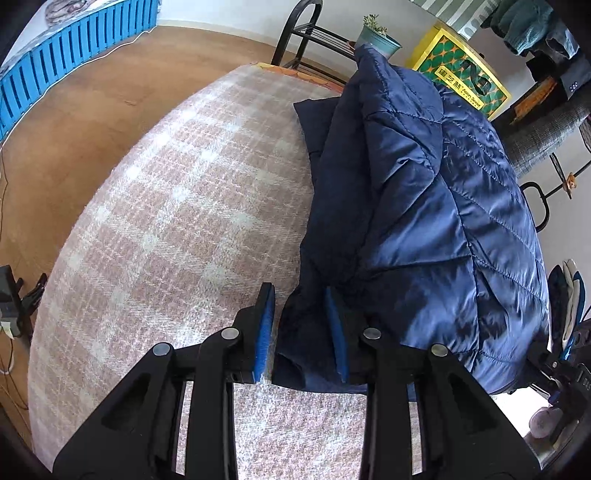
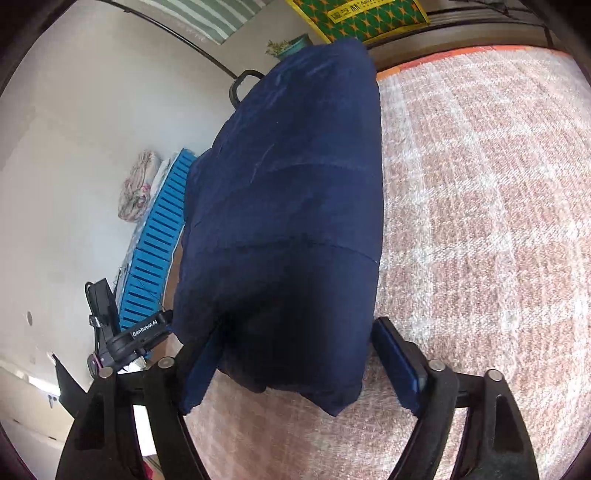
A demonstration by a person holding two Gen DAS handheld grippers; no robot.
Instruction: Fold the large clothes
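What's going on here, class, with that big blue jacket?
A person holding a gripper in each hand is folding a navy quilted jacket on a plaid blanket. The left gripper and the right gripper each have their jaws apart around a bunched jacket edge; neither visibly clamps it.

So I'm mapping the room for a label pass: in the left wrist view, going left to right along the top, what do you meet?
Blue slatted panel → black metal rack → potted plant → yellow and green patterned box → hanging clothes.
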